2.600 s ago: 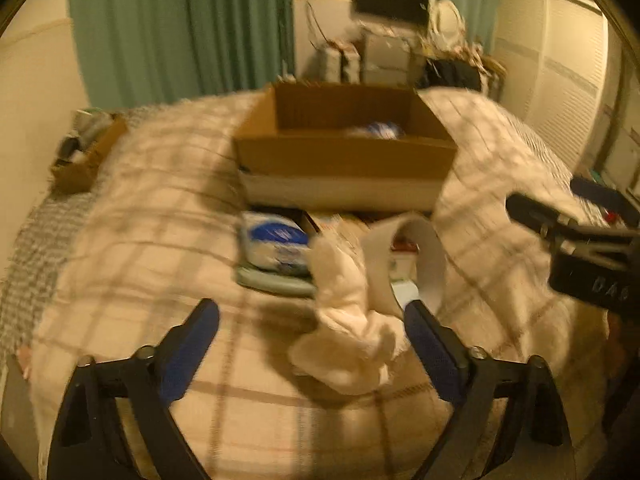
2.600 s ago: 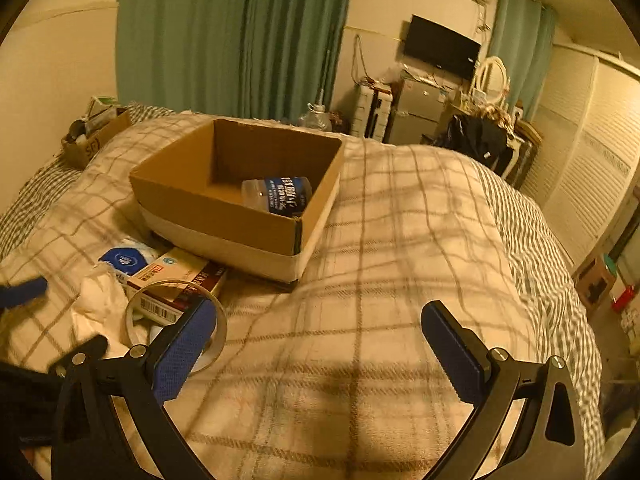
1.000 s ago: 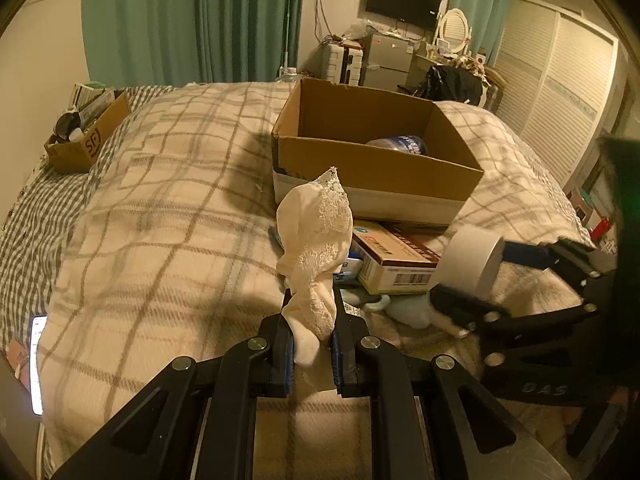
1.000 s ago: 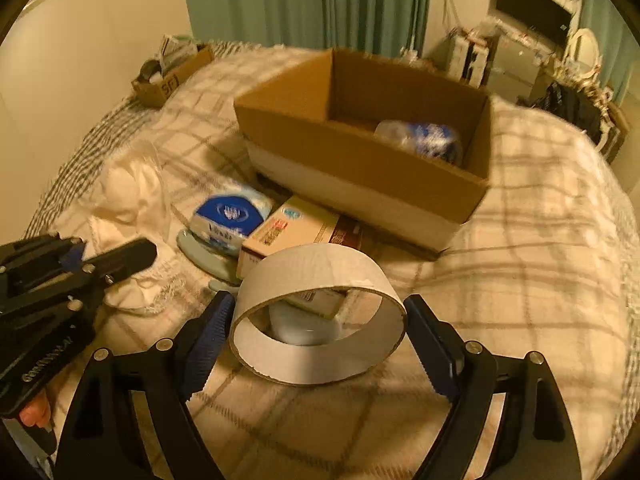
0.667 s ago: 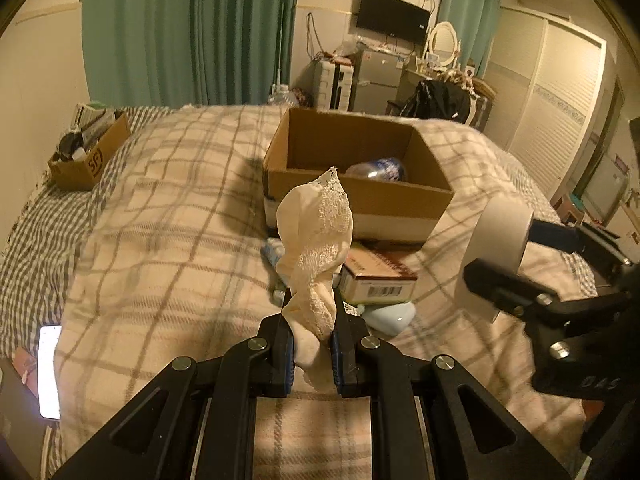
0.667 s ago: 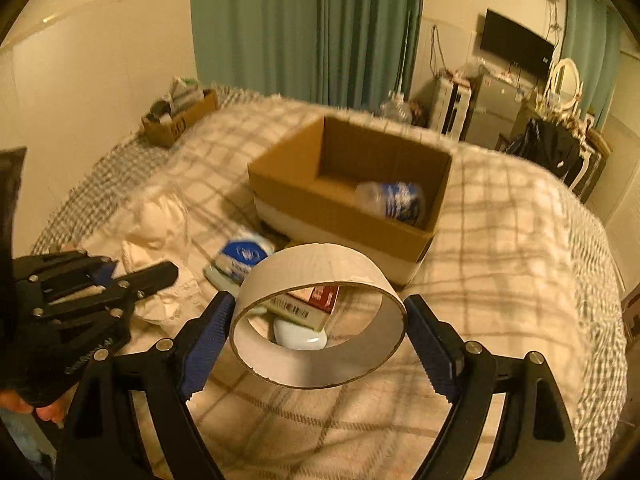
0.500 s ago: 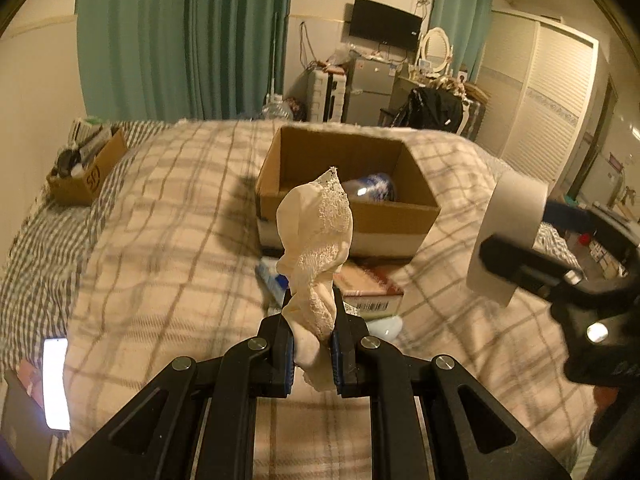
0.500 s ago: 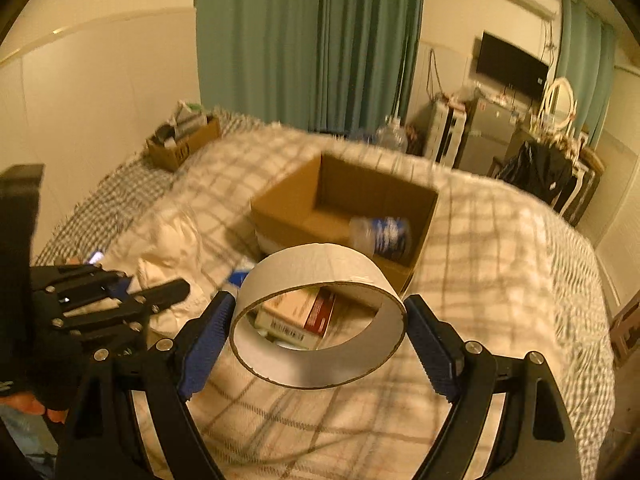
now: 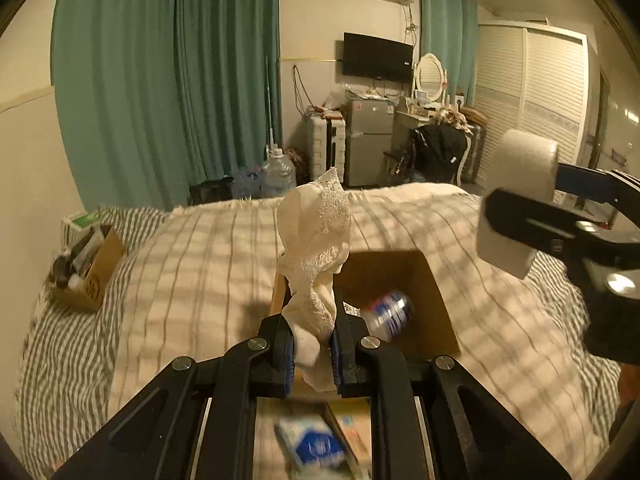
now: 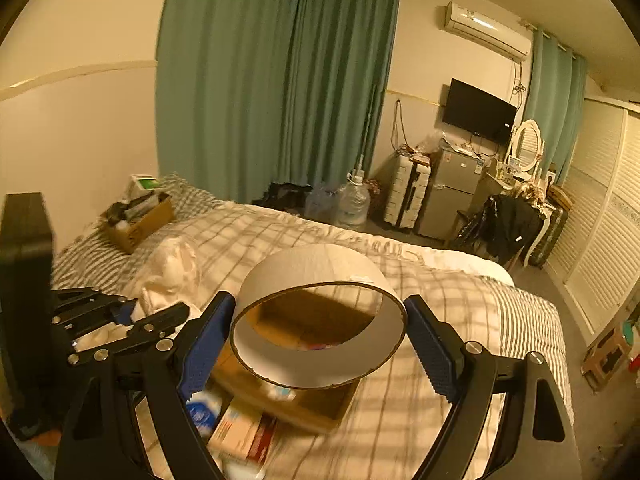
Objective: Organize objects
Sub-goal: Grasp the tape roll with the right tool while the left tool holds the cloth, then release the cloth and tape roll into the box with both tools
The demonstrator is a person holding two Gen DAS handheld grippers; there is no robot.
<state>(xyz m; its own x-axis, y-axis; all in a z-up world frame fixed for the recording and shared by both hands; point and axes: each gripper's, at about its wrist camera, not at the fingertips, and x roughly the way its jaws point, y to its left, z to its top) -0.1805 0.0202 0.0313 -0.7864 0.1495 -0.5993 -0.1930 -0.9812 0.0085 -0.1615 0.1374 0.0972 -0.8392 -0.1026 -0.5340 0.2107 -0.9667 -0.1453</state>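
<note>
My left gripper (image 9: 313, 354) is shut on a white lacy cloth (image 9: 316, 248) and holds it in the air over the near left corner of the open cardboard box (image 9: 436, 300). A water bottle with a blue label (image 9: 388, 314) lies inside the box. My right gripper (image 10: 318, 340) is shut on a wide white tape ring (image 10: 320, 320) and holds it above the box (image 10: 312, 408). The ring and right gripper also show at the right of the left wrist view (image 9: 520, 200). The cloth shows at the left of the right wrist view (image 10: 172, 272).
A blue-and-white packet (image 9: 316, 446) and a carton (image 10: 244, 436) lie on the plaid bedspread (image 9: 200, 264) just in front of the box. A small cardboard box of clutter (image 9: 86, 268) sits at the bed's far left corner. Furniture stands beyond the bed.
Both grippers have risen and moved forward over the box, each still holding its object. The items in front of the box have dropped to the bottom edge of both views.
</note>
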